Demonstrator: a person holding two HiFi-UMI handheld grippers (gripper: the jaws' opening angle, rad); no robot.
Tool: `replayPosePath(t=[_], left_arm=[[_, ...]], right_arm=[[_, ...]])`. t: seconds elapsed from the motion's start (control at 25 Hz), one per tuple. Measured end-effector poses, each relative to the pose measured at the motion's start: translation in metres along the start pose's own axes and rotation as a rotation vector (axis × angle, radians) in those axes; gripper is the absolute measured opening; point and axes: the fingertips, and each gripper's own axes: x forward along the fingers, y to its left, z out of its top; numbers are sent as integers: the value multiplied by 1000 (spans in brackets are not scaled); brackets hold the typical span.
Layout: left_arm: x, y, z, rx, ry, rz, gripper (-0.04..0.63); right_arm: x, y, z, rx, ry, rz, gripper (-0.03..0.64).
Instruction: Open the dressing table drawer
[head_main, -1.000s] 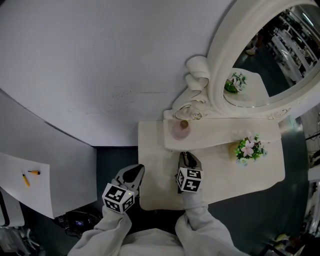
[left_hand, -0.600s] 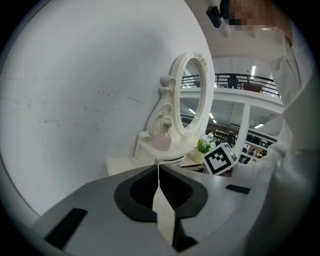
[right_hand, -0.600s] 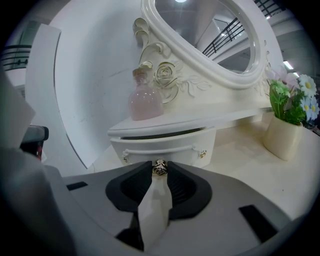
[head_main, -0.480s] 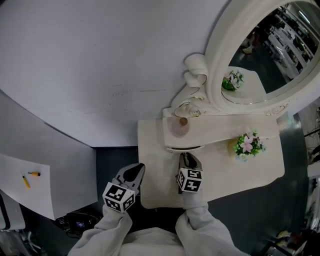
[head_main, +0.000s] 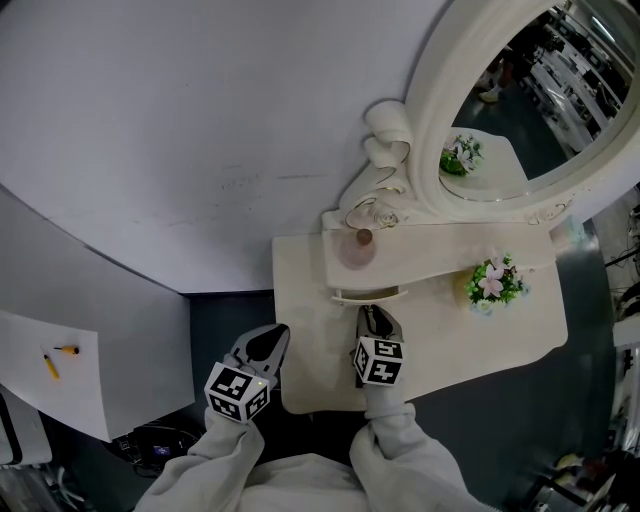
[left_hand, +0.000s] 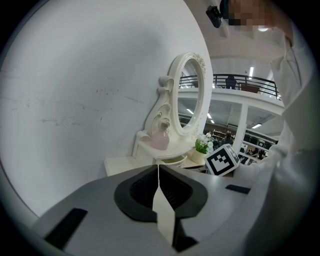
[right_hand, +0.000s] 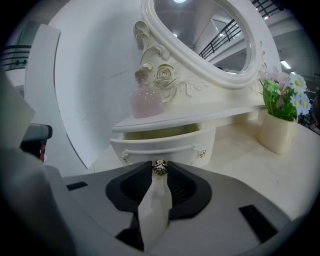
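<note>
Drawer place: the drawer (right_hand: 160, 144) is set under the small shelf at the back of the dressing table's surface (head_main: 440, 355), at 12 o'clock from the right gripper (head_main: 372, 312). It stands slightly drawn out, and a dark gap is seen behind its front.

Take-hold point: the one metal knob (right_hand: 159, 168) at the middle of the drawer front is judged the only proper place for a grip.

Right fingers: these are closed to a narrow gap and clamped on the knob from both sides.

Left fingers: on the left gripper (head_main: 268, 342) they are pressed together with nothing between them. It is held off the surface's edge, at 8 o'clock from the drawer.

Handling, drawer: it is judged small, light and stiff, and little pull should be needed. A straight draw toward 6 o'clock is advised, so that it is not jammed askew.

Handling, knob: it is judged hard, smooth and tiny, so a slip out of the fingers is likely if the pull is angled.

Risk: the pink bottle (right_hand: 146, 101) on the shelf at 12 o'clock could be toppled by a jerk.

Count, drawers: one.

Count, knobs: one, with two small studs at the ends of the front moulding.

Count, bottles: one.

Count, flower pots: one, the flower pot (head_main: 488, 287), at 3 o'clock from the drawer.

Count, mirrors: one oval mirror (head_main: 535, 95).

Count, grippers: two.
</note>
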Motion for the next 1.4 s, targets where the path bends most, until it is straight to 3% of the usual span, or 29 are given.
replayPosePath(t=[1.4], left_arm=[[-4, -12, -3, 9, 2, -71, 20]], right_arm=[[-29, 1, -22, 44, -14, -10, 110]])
